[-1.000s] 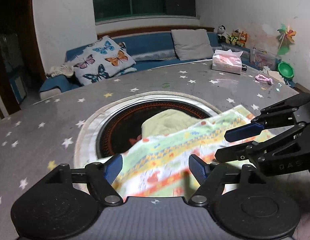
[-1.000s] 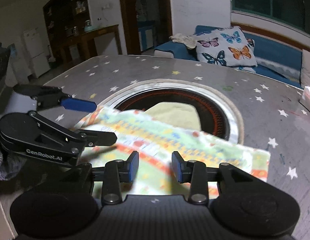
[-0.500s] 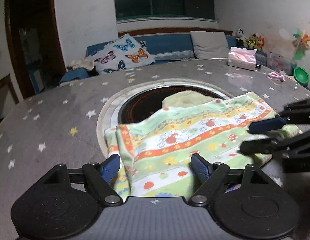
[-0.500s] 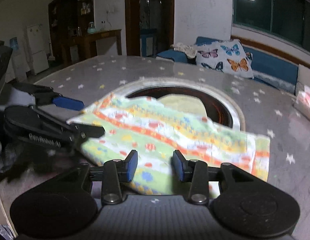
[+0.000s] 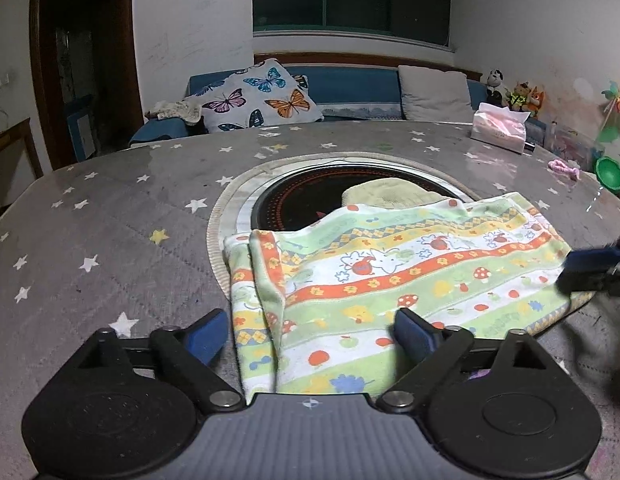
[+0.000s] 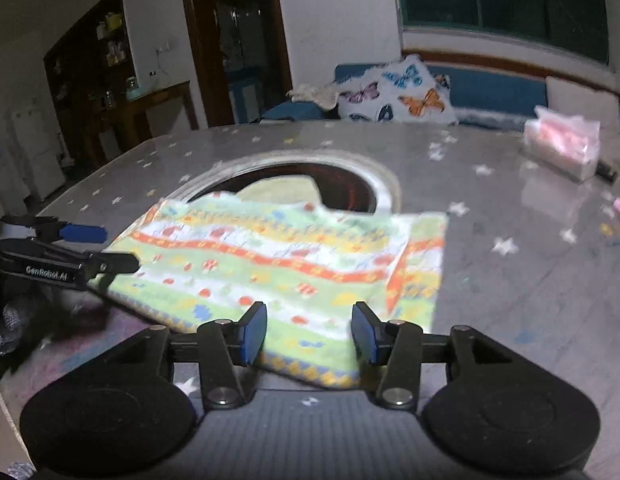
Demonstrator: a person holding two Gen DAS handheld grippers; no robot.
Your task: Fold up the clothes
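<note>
Patterned cloth (image 5: 389, 276), striped in green, orange and white with mushroom and animal prints, lying flat on the star-printed table (image 5: 110, 220), its far edge overhanging the round dark recessed plate (image 5: 306, 200) at the table's centre. One end of the cloth is doubled: in the left wrist view an upper layer with an orange-trimmed edge lies over a lower layer that shows as a strip along the cloth's left side; the right wrist view shows the same overlap at the cloth's right end (image 6: 417, 276). A pale yellow-green item (image 5: 389, 196) rests in the recess just behind the cloth; what it is cannot be told.

Left gripper (image 5: 306, 336): jaws spread wide over the near edge of the cloth, nothing between the pads. Right gripper (image 6: 310, 332): jaws likewise apart above the near edge, holding nothing; this view is motion-blurred.

Progress, as a judgement: at least one fold lies in the cloth, which forms a fairly neat rectangle. The scene fits either a fold just laid with further halving to follow, or a finished fold with both grippers released. Tissue pack (image 5: 499, 134) and butterfly cushion (image 5: 262, 98) stand well beyond, clear of the work.
</note>
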